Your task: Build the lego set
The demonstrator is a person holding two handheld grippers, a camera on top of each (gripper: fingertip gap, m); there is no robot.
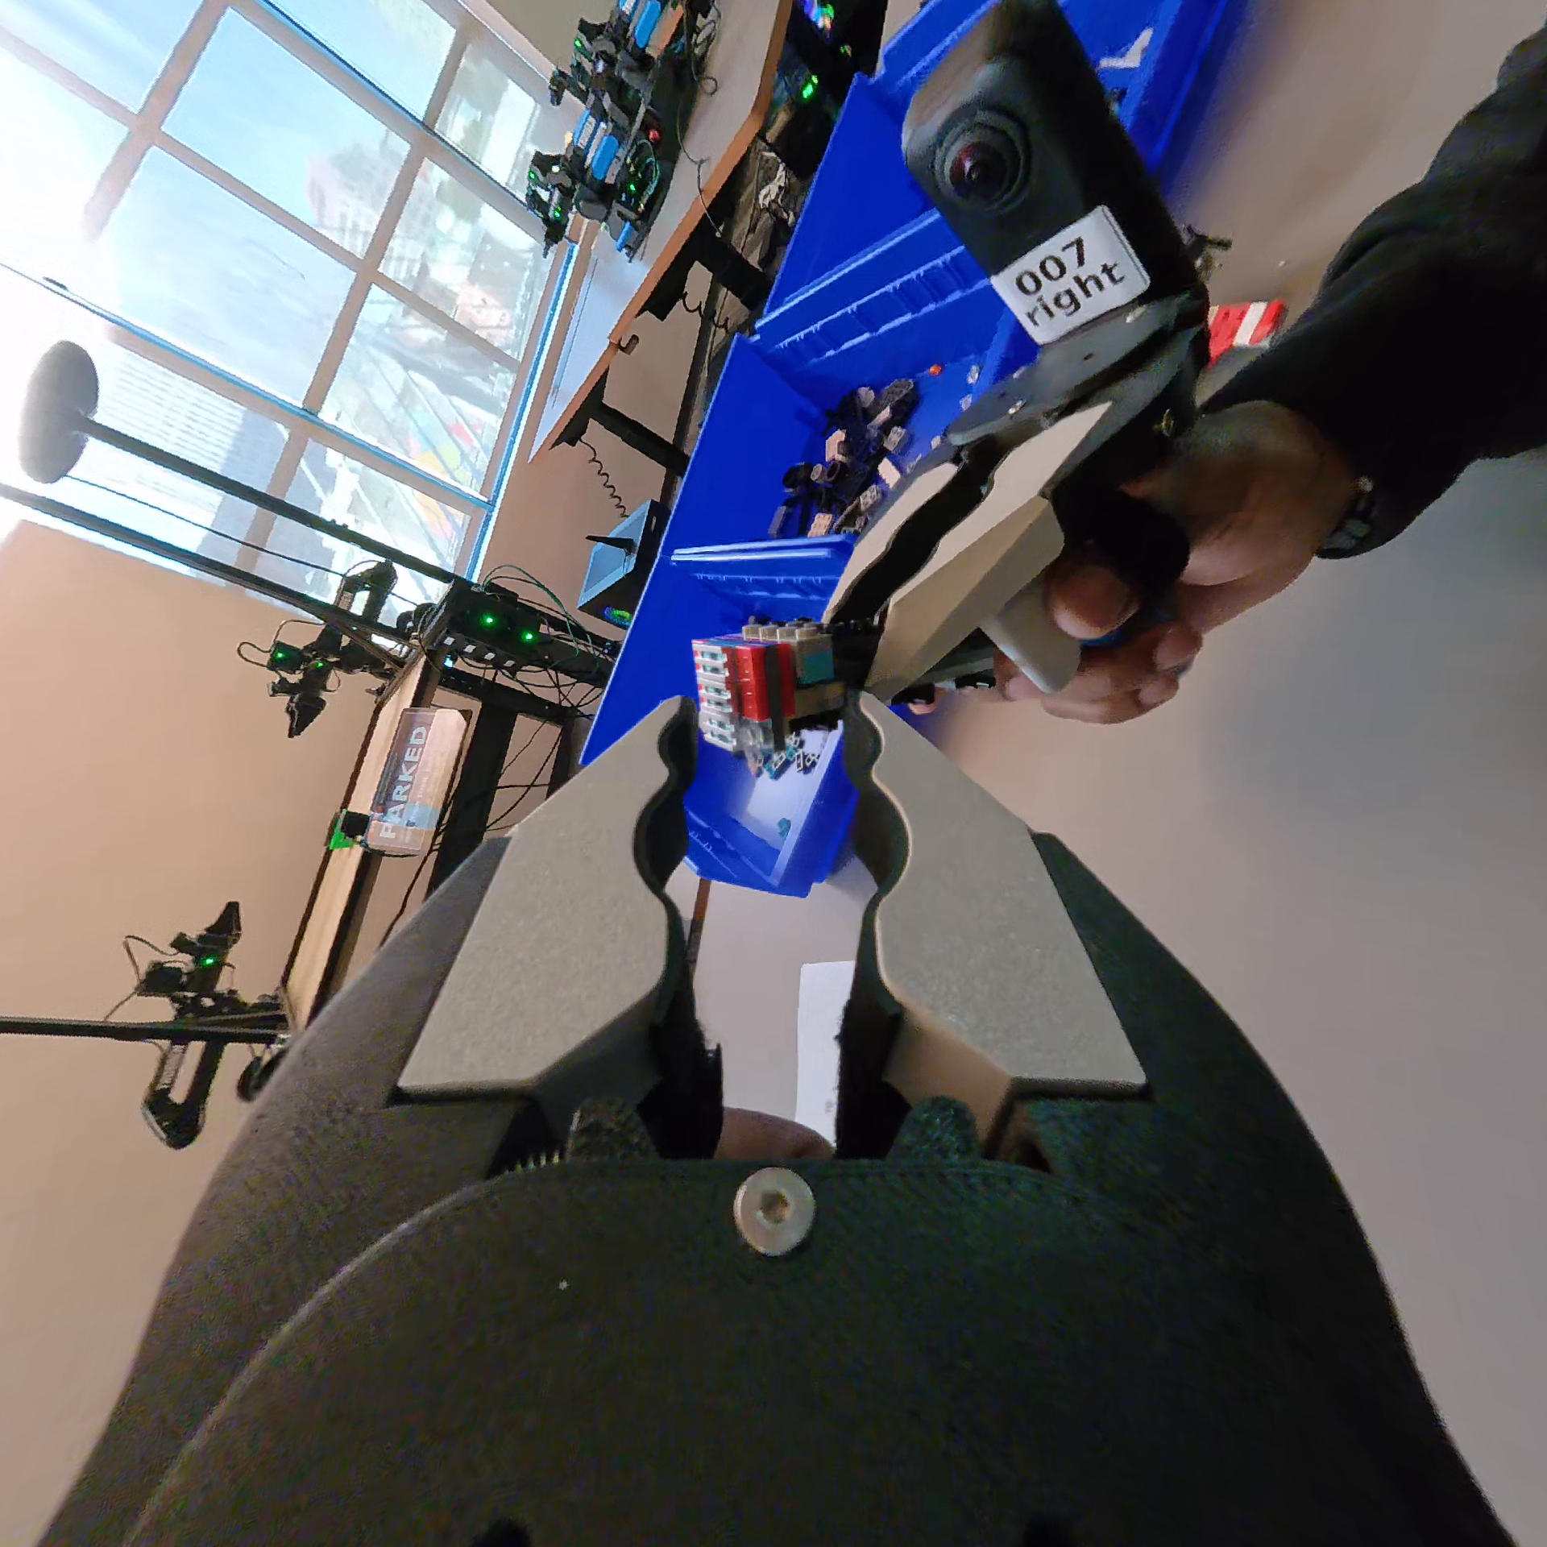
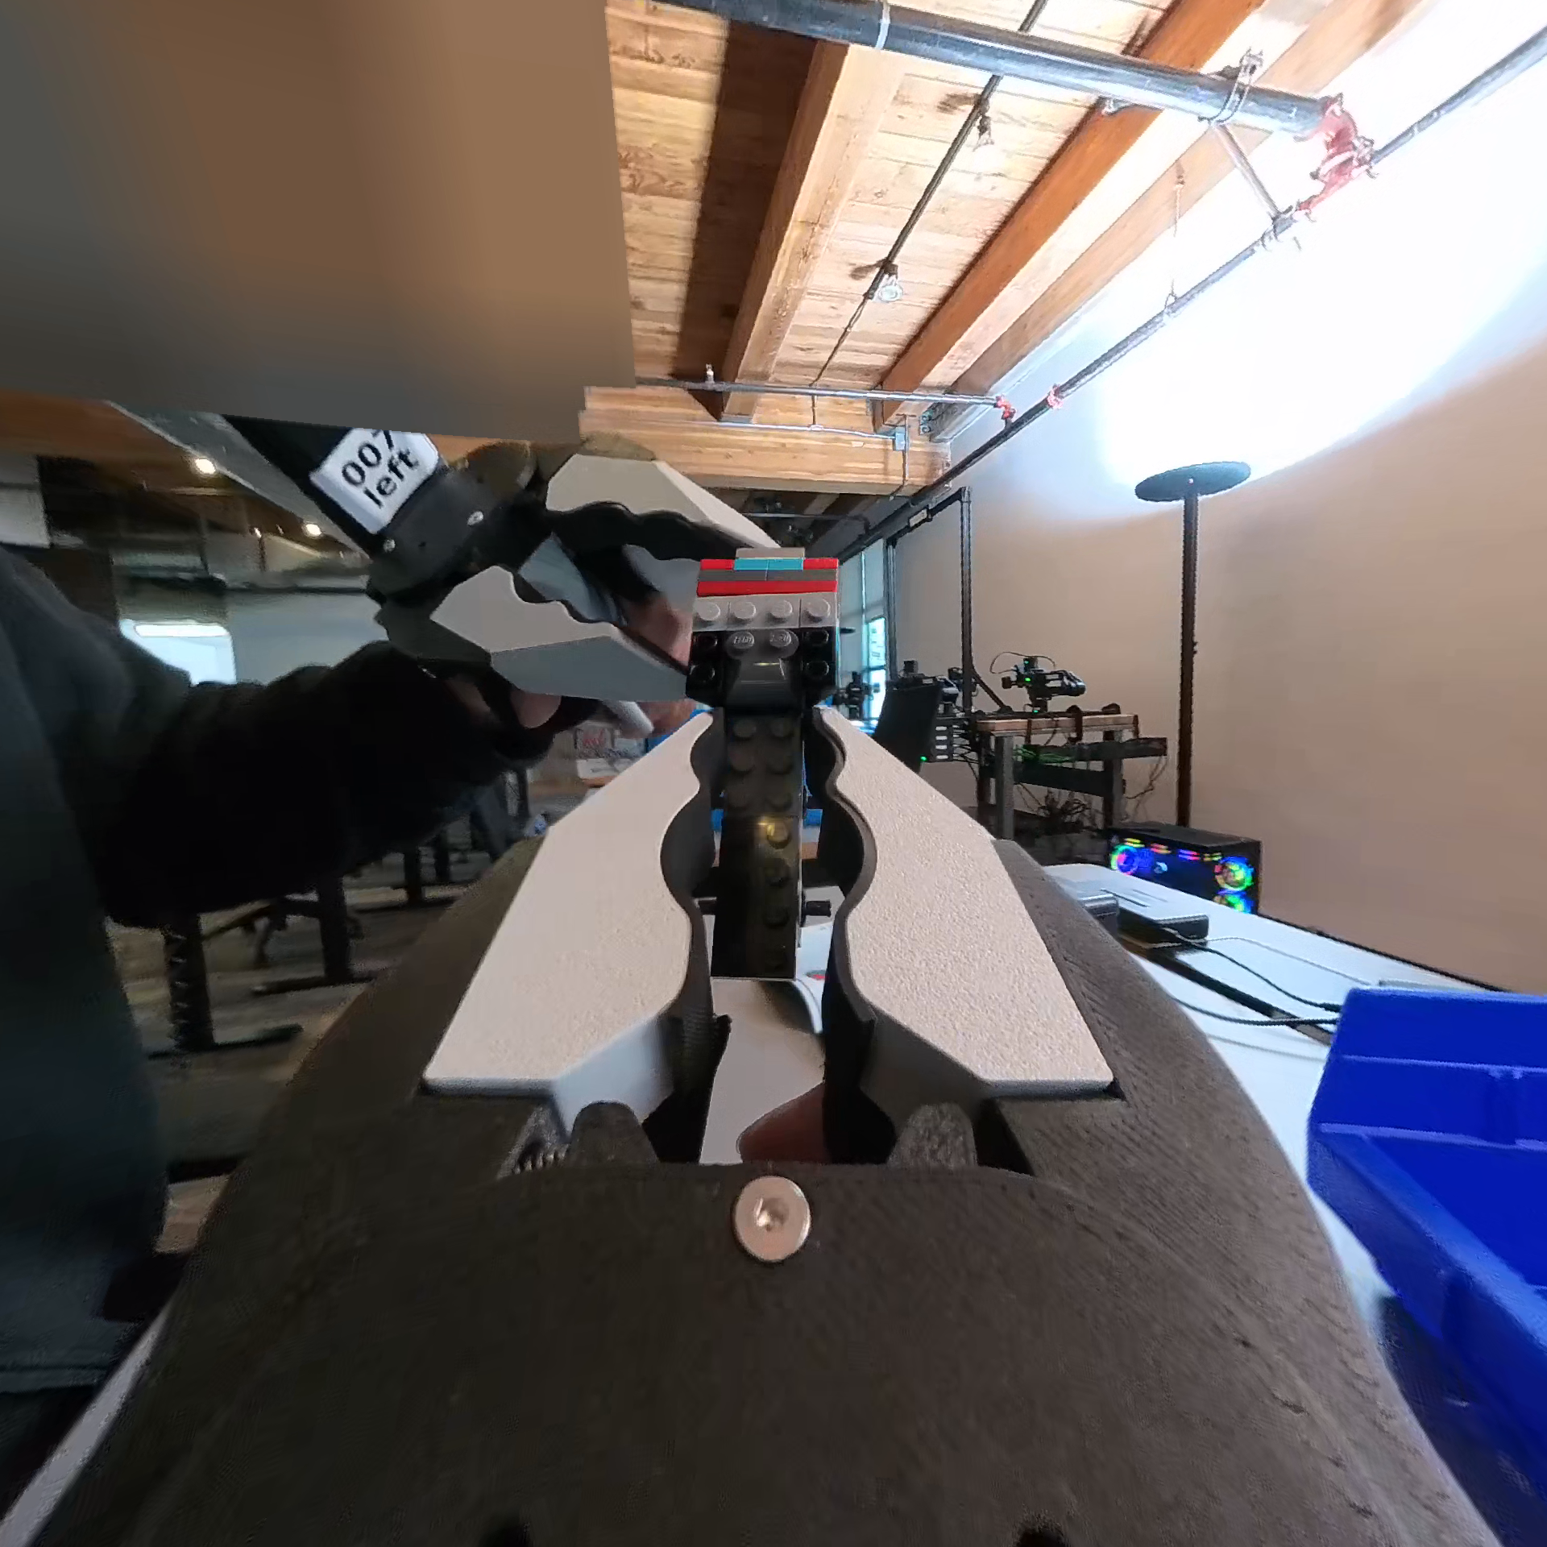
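A small lego model [image 1: 766, 686] of red, white, grey, teal and black bricks is held in the air. In the right wrist view its brick block [image 2: 766, 619] sits on the end of a long black plate [image 2: 758, 837]. My right gripper [image 2: 766, 720] is shut on that plate; it also shows in the left wrist view [image 1: 858, 653], reaching in from the right. My left gripper [image 1: 770, 724] is open, its tips on either side of the model's near end. In the right wrist view its lower finger [image 2: 586, 661] reaches the block's left side.
Blue parts bins [image 1: 753, 519] stand on the grey table behind the model, one with several loose dark pieces [image 1: 845, 469]. A red and white piece [image 1: 1247, 322] lies at the right. A white sheet [image 1: 824, 1030] lies below. Another blue bin [image 2: 1423, 1130] is at the right. Less than 4 cm separates the two grippers' tips.
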